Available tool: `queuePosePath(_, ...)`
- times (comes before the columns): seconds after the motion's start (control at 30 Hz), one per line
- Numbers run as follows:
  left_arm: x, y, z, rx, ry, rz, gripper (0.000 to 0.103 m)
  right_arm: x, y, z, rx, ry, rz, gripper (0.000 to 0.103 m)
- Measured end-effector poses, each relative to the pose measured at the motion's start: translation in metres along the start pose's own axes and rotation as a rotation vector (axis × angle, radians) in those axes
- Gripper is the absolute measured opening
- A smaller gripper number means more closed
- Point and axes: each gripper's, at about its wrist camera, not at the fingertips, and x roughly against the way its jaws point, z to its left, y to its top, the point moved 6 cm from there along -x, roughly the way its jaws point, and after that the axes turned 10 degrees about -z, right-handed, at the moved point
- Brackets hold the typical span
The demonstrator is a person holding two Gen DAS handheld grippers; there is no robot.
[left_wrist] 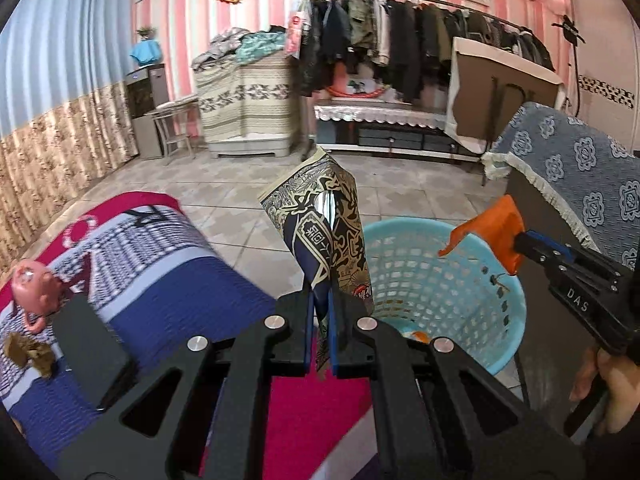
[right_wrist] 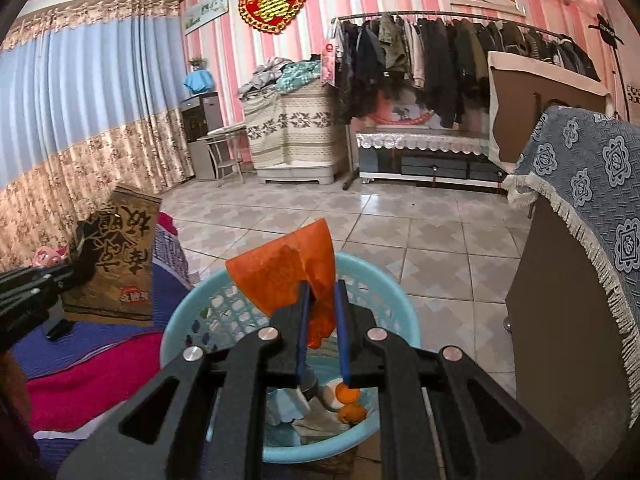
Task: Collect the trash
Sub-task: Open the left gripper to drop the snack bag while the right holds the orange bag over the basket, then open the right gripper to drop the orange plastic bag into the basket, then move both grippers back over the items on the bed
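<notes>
My left gripper (left_wrist: pixel 320 300) is shut on a black-and-gold printed snack wrapper (left_wrist: pixel 320 220) that stands upright, just left of a light blue plastic basket (left_wrist: pixel 452 280). My right gripper (right_wrist: pixel 322 288) is shut on an orange wrapper (right_wrist: pixel 284 272) and holds it over the basket (right_wrist: pixel 384 280). It shows at the right in the left wrist view (left_wrist: pixel 520 246), with the orange wrapper (left_wrist: pixel 492 228) above the basket's far rim. Orange peel and paper scraps (right_wrist: pixel 340 404) lie in the basket. The printed wrapper (right_wrist: pixel 116 252) shows at the left in the right wrist view.
A bed with a red and blue striped blanket (left_wrist: pixel 160 280) is at the left, with a pink toy (left_wrist: pixel 34 284), a brown crumpled scrap (left_wrist: pixel 30 354) and a black flat object (left_wrist: pixel 88 348) on it. A cabinet draped in blue patterned cloth (left_wrist: pixel 580 184) stands right of the basket. Tiled floor lies beyond.
</notes>
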Motion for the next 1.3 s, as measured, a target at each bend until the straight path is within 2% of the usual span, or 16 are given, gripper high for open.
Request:
queuePosePath(0.2, -0.025, -0.009, -0.019, -0.022, -0.020, 0.023, 0.005, -0.006, -0.008, -0.009, -0.028, -0.007, 0.010, 0.013)
queuePosePath(0.33, -0.038, -0.011, -0.028, -0.039, -0.028, 0.034, 0.012, -0.013, -0.011, -0.013, -0.038, -0.004, 0.018, 0.013)
queuePosePath(0.4, -0.043, -0.012, -0.030, -0.050, -0.030, 0.045, 0.020, -0.015, -0.014, -0.010, -0.041, -0.001, 0.027, 0.013)
queuePosePath(0.47, -0.044, -0.011, -0.028, -0.045, -0.032, 0.046, 0.043, -0.018, -0.017, -0.011, -0.040, -0.001, 0.036, 0.013)
queuePosePath(0.5, -0.043, -0.011, -0.024, -0.040, -0.022, 0.037, 0.047, -0.019, -0.018, -0.012, -0.041, -0.001, 0.042, 0.013)
queuePosePath(0.57, -0.041, -0.008, -0.020, -0.041, 0.000, 0.027, 0.064, -0.022, -0.022, -0.013, -0.042, -0.001, 0.053, 0.013)
queuePosePath(0.63, -0.037, -0.005, -0.008, -0.040, 0.053, 0.009, 0.076, -0.024, -0.024, -0.013, -0.043, 0.001, 0.060, 0.013)
queuePosePath(0.73, -0.031, -0.004, 0.013, -0.017, 0.102, 0.004, 0.085, -0.028, -0.028, -0.007, -0.038, 0.009, 0.071, 0.013)
queuePosePath(0.9, -0.015, -0.006, 0.047, 0.029, 0.169, -0.007, 0.090, -0.034, -0.028, 0.003, -0.023, 0.010, 0.066, 0.014)
queuePosePath(0.93, -0.013, -0.006, 0.051, 0.033, 0.177, -0.008, 0.091, -0.034, -0.029, 0.006, -0.018, 0.008, 0.065, 0.020)
queuePosePath(0.97, -0.008, -0.009, 0.058, 0.042, 0.193, -0.010, 0.091, -0.035, -0.030, 0.009, -0.002, 0.001, 0.063, 0.040)
queuePosePath(1.03, -0.001, -0.011, 0.070, 0.058, 0.221, -0.013, 0.094, -0.036, -0.031, 0.012, 0.003, 0.003, 0.057, 0.064)
queuePosePath(1.1, 0.007, -0.013, 0.082, 0.070, 0.245, -0.014, 0.094, -0.036, -0.030, 0.014, 0.003, 0.006, 0.052, 0.065)
queuePosePath(1.23, 0.024, -0.017, 0.105, 0.089, 0.291, -0.024, 0.094, -0.030, -0.023, 0.016, -0.001, 0.011, 0.019, 0.087)
queuePosePath(1.3, 0.031, -0.020, 0.116, 0.112, 0.304, -0.023, 0.095, -0.026, -0.020, 0.018, 0.017, -0.002, -0.005, 0.092)
